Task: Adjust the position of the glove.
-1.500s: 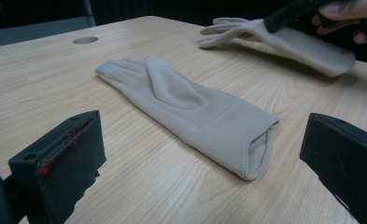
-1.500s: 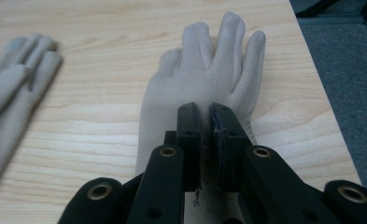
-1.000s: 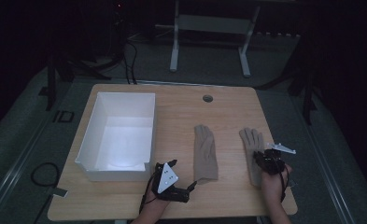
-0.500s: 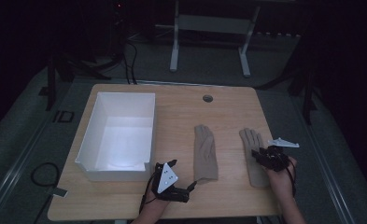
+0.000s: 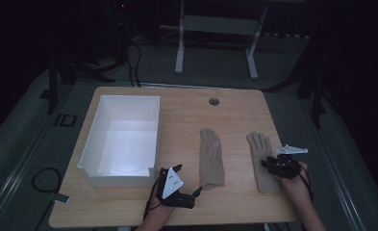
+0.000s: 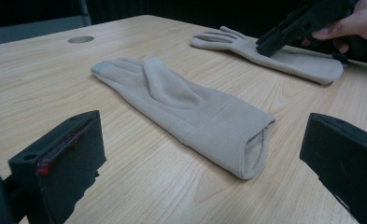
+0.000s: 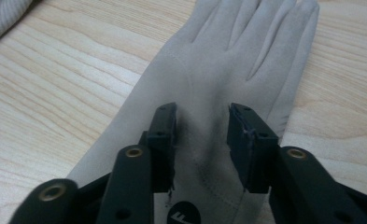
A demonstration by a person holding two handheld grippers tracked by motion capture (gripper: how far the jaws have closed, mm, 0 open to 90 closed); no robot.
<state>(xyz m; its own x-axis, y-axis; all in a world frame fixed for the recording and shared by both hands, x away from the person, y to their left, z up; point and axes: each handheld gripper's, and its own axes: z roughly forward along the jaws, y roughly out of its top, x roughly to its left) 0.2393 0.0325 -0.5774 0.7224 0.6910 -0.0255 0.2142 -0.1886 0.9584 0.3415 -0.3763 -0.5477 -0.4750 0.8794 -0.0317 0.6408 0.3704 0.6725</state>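
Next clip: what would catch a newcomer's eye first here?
Two beige gloves lie flat on the wooden table, fingers pointing away from the person: the middle glove and the right glove. The right gripper is down on the right glove's palm, jaws partly apart and just been closing, fabric between them. A white open box sits at the left, and the left gripper waits open near the middle glove's cuff.

Your left gripper [image 6: 209,186] is sitting low over the wooden table [image 6: 41,88], jaws standing wide apart, nothing between the pads. A beige glove [image 6: 186,107] is lying flat ahead, cuff toward you. Farther off, your right gripper [image 6: 272,44] is touching a second glove [image 6: 307,63]
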